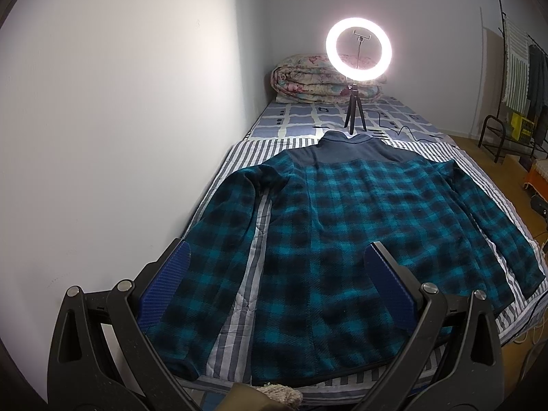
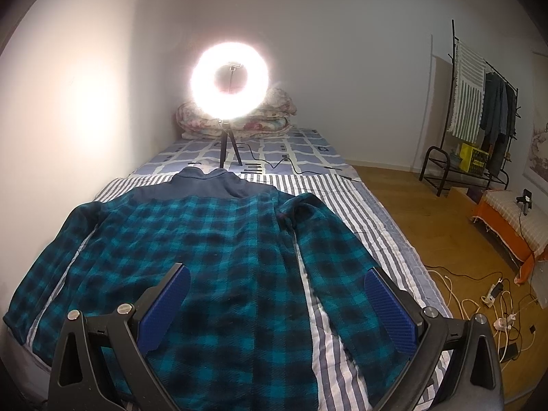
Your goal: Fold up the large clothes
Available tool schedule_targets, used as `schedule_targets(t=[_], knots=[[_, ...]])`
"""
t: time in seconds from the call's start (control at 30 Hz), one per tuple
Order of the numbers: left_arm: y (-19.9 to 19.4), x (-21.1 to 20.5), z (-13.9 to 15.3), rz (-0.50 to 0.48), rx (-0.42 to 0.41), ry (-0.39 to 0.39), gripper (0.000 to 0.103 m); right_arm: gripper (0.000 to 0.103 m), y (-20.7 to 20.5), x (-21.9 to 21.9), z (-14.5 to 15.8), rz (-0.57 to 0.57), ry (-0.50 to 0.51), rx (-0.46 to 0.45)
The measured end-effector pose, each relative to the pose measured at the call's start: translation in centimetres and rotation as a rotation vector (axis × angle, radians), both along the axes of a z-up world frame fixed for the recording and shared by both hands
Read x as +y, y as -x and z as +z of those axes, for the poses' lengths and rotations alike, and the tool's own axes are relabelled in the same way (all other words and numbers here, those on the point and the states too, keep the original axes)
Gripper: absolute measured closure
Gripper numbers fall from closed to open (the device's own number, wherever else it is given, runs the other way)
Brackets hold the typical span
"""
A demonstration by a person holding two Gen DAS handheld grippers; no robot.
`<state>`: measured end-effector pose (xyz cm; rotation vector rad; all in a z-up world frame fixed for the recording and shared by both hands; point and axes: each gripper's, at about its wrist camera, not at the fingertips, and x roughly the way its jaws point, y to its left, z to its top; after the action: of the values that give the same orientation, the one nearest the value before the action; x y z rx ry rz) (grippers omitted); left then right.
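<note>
A teal and black plaid fleece jacket [image 1: 342, 226] with a dark blue yoke and collar lies flat, back up, on the striped sheet [image 1: 239, 157], sleeves spread to both sides. It also shows in the right wrist view [image 2: 222, 260]. My left gripper [image 1: 277, 257] is open and empty, above the jacket's lower left part near the hem. My right gripper [image 2: 277, 281] is open and empty, above the jacket's lower right part, with the right sleeve [image 2: 342, 260] under its right finger.
A lit ring light on a small tripod [image 1: 358, 54] stands on the bed beyond the collar, its cable [image 1: 404, 133] trailing right. A folded floral quilt [image 1: 308, 82] lies at the bed's head. A wall runs along the left. Clothes rack [image 2: 479, 109], orange stool [image 2: 510, 226] and floor cables [image 2: 493, 301] are at right.
</note>
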<state>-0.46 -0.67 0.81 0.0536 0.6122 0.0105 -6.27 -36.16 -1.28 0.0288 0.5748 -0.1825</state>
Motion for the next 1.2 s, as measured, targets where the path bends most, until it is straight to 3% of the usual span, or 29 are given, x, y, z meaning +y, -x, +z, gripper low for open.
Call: schedule_targets(t=[0.5,0.97,1.03,1.1,1.2], knots=[[-0.1,1.3,-1.9,0.024,0.003,-0.035,0.0,0.0,-0.3,0.5,-0.3,0.011,0.0,0.011],[1.3,6.1,-7.1,0.116,0.096,-0.047,0.0,0.0,-2.5,5.2,-0.8,0.18,-0.048,-0.037],[1.6,7.1,-7.9,0.133,0.105,-0.049,0.003,0.0,-3.0,6.1,-0.9,0.206,-0.047,-0.039],[1.9,8.3,-9.0,0.149,0.133,-0.051,0.016,0.0,-3.6,7.1,-1.0,0.24,-0.055,-0.031],[1.8,9.6,-10.4,0.15,0.179,-0.025,0.021,0.0,-4.5,8.4,-1.2,0.294,-0.081,0.006]])
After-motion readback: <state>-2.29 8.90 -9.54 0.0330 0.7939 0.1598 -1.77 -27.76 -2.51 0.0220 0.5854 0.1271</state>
